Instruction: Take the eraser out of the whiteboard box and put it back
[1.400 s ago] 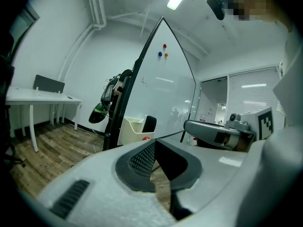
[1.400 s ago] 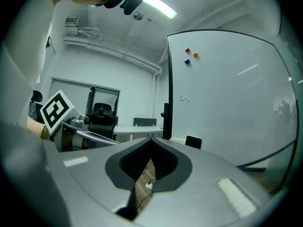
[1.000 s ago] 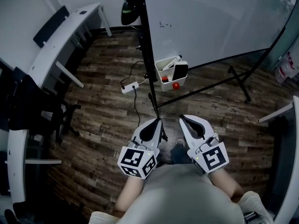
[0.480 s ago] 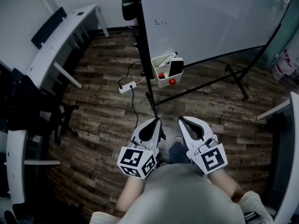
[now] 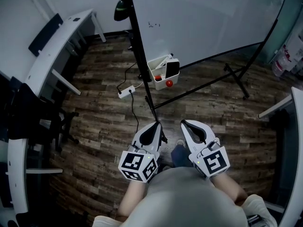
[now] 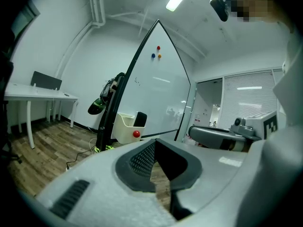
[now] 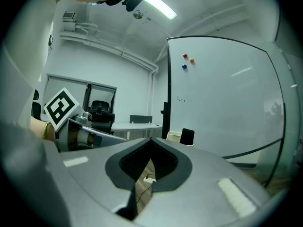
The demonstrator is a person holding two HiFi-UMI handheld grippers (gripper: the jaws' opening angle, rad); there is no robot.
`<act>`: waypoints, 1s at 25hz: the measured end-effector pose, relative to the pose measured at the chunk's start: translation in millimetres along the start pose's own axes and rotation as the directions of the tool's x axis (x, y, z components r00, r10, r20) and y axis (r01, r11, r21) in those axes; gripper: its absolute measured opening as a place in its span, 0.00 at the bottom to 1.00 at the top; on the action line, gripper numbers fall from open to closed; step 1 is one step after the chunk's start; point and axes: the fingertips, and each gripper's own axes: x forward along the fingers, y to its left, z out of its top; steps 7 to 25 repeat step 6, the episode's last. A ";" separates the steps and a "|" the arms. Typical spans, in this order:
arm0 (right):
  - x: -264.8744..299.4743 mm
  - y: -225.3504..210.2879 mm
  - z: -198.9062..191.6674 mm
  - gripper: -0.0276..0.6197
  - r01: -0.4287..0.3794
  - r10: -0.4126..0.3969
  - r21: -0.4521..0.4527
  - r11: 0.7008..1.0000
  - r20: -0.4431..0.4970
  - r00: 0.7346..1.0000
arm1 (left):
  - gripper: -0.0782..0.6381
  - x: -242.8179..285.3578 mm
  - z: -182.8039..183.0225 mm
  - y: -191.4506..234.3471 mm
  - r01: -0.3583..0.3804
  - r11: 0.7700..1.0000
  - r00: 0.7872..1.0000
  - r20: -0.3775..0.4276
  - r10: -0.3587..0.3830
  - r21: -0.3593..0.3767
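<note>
Head view: left gripper (image 5: 157,125) and right gripper (image 5: 185,123) are held low in front of the person, both pressed together at the tips, nothing in either. Whiteboard box (image 5: 160,79) hangs on the stand of the whiteboard (image 5: 208,18), well apart from both grippers. Eraser (image 5: 172,68) is in the box's right end, a dark slab, upper part proud of the rim. A red ball (image 5: 169,83) sits on the box front.

Left gripper view: left gripper (image 6: 155,141) has its jaws closed, only floor visible through the hollow behind the tips. Box (image 6: 124,127) is far ahead and the eraser (image 6: 139,119) stands upright in it, long axis near vertical, top end pointing up, leaning slightly.

Right gripper view: right gripper (image 7: 151,140) is closed tip to tip, empty. Eraser (image 7: 187,136) shows as a black upright block above the box (image 7: 173,136).

Judgement: the eraser is likely light, stiff-bodied, not fragile, not slippery. Best hold is the exposed upper end, 1 jaw on each broad face, then lift straight up along its long axis.
</note>
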 end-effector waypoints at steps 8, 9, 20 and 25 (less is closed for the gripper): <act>-8.8 -1.6 -2.6 0.05 0.020 -0.020 0.003 1.000 -0.016 1.000 | 0.11 -1.6 -3.8 -3.3 0.008 1.000 1.000 -0.013 -0.008 0.000; -8.8 -1.6 -2.6 0.05 0.020 -0.020 0.003 1.000 -0.016 1.000 | 0.11 -1.6 -3.8 -3.3 0.008 1.000 1.000 -0.013 -0.008 0.000; -8.8 -1.6 -2.6 0.05 0.020 -0.020 0.003 1.000 -0.016 1.000 | 0.11 -1.6 -3.8 -3.3 0.008 1.000 1.000 -0.013 -0.008 0.000; -8.8 -1.6 -2.6 0.05 0.020 -0.020 0.003 1.000 -0.016 1.000 | 0.11 -1.6 -3.8 -3.3 0.008 1.000 1.000 -0.013 -0.008 0.000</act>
